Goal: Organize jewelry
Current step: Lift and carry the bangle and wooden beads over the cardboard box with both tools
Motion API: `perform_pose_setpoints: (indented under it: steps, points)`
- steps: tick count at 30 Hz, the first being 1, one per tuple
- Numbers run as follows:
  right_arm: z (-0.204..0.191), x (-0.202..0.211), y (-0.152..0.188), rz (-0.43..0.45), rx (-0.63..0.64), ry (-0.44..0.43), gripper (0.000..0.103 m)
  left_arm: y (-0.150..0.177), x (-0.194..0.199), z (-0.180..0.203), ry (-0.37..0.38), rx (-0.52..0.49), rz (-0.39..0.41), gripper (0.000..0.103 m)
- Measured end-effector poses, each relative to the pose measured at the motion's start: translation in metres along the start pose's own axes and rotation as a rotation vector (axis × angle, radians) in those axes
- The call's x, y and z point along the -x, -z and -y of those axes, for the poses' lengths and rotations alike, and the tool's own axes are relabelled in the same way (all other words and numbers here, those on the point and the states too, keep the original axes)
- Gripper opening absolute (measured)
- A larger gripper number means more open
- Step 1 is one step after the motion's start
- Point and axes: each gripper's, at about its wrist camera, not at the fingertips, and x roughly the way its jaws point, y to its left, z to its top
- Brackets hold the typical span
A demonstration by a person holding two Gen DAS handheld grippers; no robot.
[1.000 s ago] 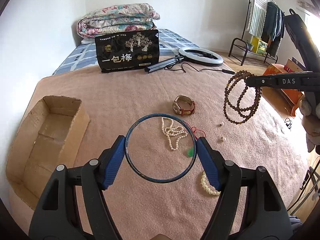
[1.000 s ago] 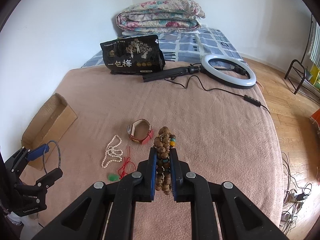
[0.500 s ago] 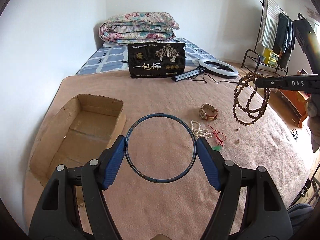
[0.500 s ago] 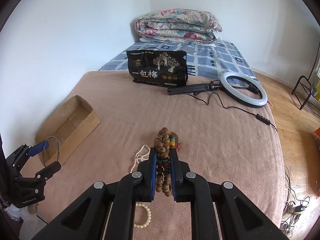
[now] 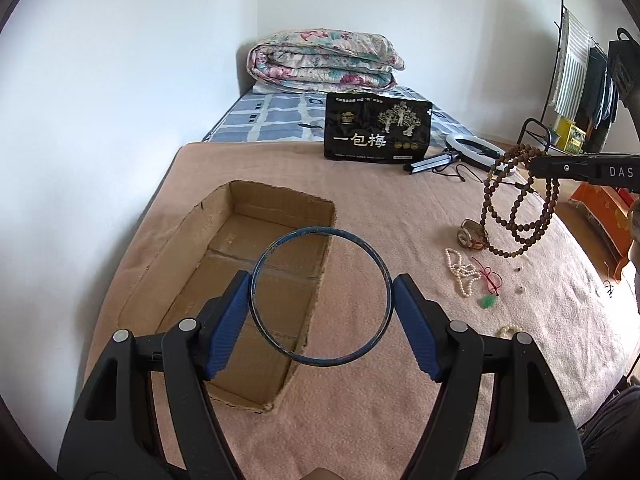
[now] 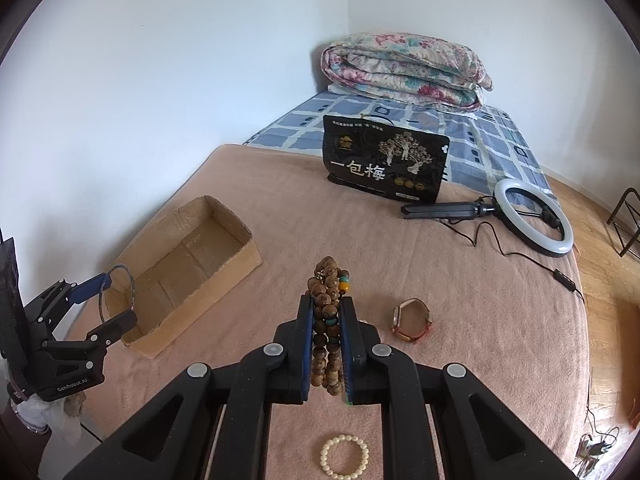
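Note:
My left gripper (image 5: 321,280) is shut on a thin dark blue bangle (image 5: 320,229), its blue pads pressing the ring's two sides. The ring hangs above the near right edge of an open cardboard box (image 5: 280,194) on the pink blanket. In the right wrist view the left gripper (image 6: 120,299) stands at the near end of the box (image 6: 208,292). My right gripper (image 6: 326,304) is shut on a long string of brown wooden beads (image 6: 326,280). The beads (image 5: 516,208) dangle in loops off to the right of the box.
A watch (image 6: 412,320), a pearl necklace (image 5: 460,268), a red cord with a green pendant (image 5: 488,300) and a white bead bracelet (image 6: 344,456) lie on the blanket. Behind them are a black bag (image 5: 376,132), a ring light (image 6: 532,220) and a folded quilt (image 5: 324,60).
Both grippers have swung left across the bed with their loads. The bangle went from over the pearls to over the box, and the hanging beads followed it leftward.

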Motion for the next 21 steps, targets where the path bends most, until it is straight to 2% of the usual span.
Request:
perform_pose_setpoints:
  steps: [21]
  points:
    - [-0.111, -0.06, -0.039, -0.007, 0.089, -0.148, 0.01, 0.014, -0.018, -0.079, -0.083, 0.063, -0.03, 0.074]
